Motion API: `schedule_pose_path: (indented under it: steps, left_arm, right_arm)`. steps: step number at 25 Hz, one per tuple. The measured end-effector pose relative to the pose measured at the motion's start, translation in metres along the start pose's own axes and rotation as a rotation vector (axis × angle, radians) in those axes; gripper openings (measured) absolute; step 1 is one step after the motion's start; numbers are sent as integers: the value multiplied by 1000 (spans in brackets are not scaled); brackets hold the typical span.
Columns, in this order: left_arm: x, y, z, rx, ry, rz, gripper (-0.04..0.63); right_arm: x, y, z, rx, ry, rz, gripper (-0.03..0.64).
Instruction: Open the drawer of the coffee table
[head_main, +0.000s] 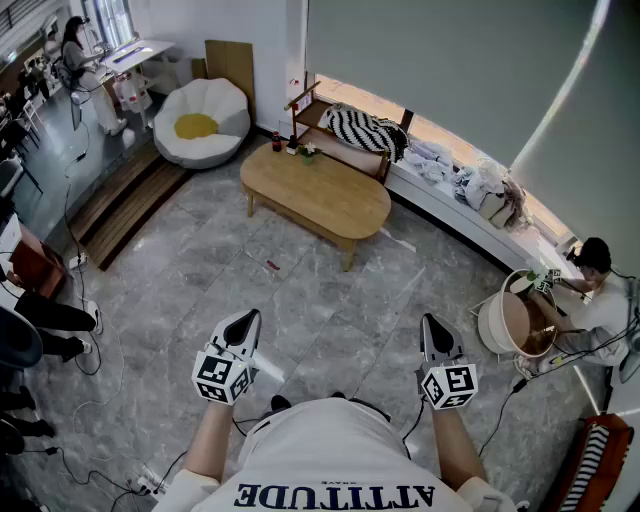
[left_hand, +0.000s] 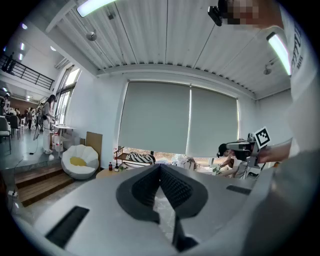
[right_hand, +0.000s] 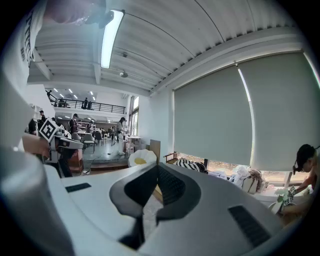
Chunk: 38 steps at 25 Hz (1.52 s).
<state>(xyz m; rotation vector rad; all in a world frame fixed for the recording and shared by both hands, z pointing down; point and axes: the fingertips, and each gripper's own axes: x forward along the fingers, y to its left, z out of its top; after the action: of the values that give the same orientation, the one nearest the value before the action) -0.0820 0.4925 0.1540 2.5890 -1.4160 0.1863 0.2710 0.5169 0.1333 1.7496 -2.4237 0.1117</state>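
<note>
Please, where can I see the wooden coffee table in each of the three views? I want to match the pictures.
Head view: the coffee table is at upper centre, with its whole oval top visible.
Left gripper view: left of centre; only an edge shows, the rest is hidden.
Right gripper view: near the centre; only a wooden sliver shows, likely the table.
Shared landmark: the white beanbag chair with a yellow middle.

One word can be read: ATTITUDE, printed in dark capital letters on the person's white shirt (head_main: 335, 455), at the bottom edge of the head view, its letters upside down.
</note>
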Motion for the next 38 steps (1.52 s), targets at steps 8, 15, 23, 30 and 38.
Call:
schedule_pose_path:
  steps: [8, 15, 23, 30, 38]
  left_arm:
    - [-2, 2, 1, 5, 8, -6, 18]
    - [-4, -1, -1, 12, 21, -10, 18]
    - [5, -13, 1, 16, 24, 2, 18]
    - [6, -39, -4, -11, 11, 24, 18]
    - [24, -70, -7, -16, 3, 65, 18]
  right_arm:
    - [1, 8, 4, 0, -3, 4, 18]
    - [-4, 7, 3, 24, -13, 5, 18]
    - [-11, -10, -2, 37, -5, 18, 18]
    - [-21, -25, -6, 50, -31, 51, 20]
    - [-19, -62, -15, 66, -42, 105, 20]
